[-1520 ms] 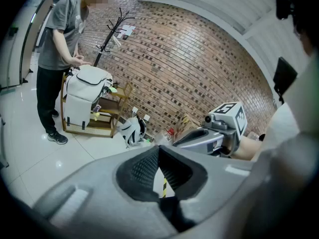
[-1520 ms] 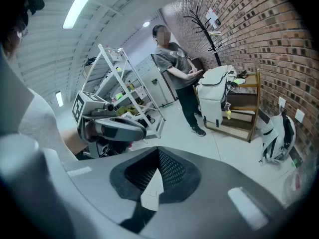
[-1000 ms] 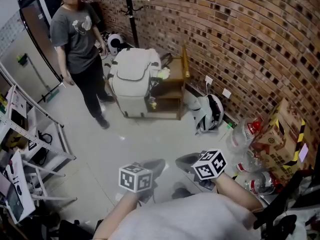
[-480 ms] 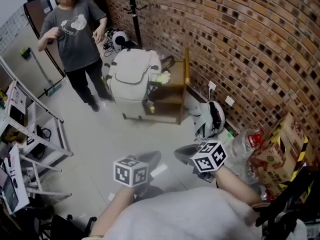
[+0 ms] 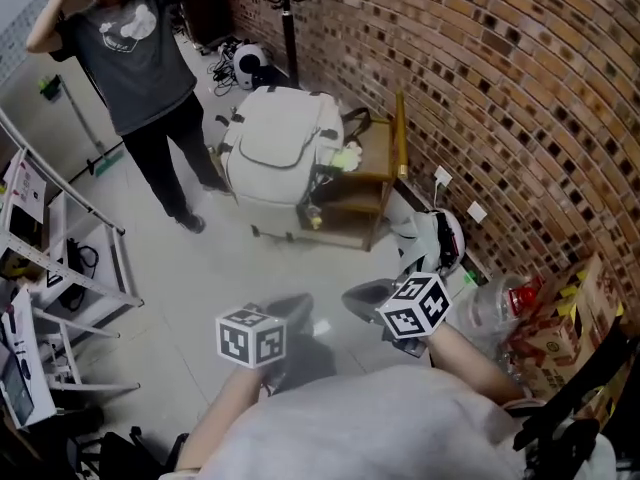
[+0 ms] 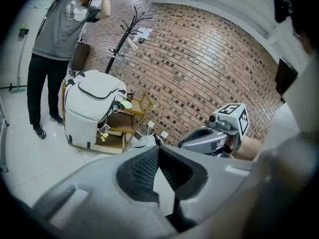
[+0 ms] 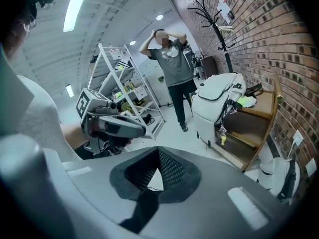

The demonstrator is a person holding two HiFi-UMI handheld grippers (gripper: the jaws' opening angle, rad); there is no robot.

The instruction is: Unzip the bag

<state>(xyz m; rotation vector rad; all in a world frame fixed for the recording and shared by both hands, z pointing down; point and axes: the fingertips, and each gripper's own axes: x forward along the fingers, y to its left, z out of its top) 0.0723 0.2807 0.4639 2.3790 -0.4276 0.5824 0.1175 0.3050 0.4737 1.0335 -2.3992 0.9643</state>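
The bag is a white backpack (image 5: 280,148) standing upright against a low wooden side table (image 5: 368,183), far across the floor from both grippers. It also shows in the left gripper view (image 6: 93,106) and the right gripper view (image 7: 215,102). My left gripper (image 5: 303,305) and right gripper (image 5: 352,295) hover side by side close to my body, both pointed toward the bag. Each has its jaw tips touching, with nothing between them (image 6: 157,147) (image 7: 158,148). The zipper is too small to make out.
A person (image 5: 135,68) stands left of the bag with both hands raised to the head. A brick wall (image 5: 500,88) and a coat rack (image 5: 290,13) run behind. A metal shelf rack (image 5: 60,258) is at the left. A helmet (image 5: 435,238), plastic bottles (image 5: 500,303) and a cardboard box (image 5: 565,313) lie at the right.
The person has lifted both arms to the head. The head view has shifted, so the bag sits a little lower and larger. Both grippers stayed shut and drifted slightly left.
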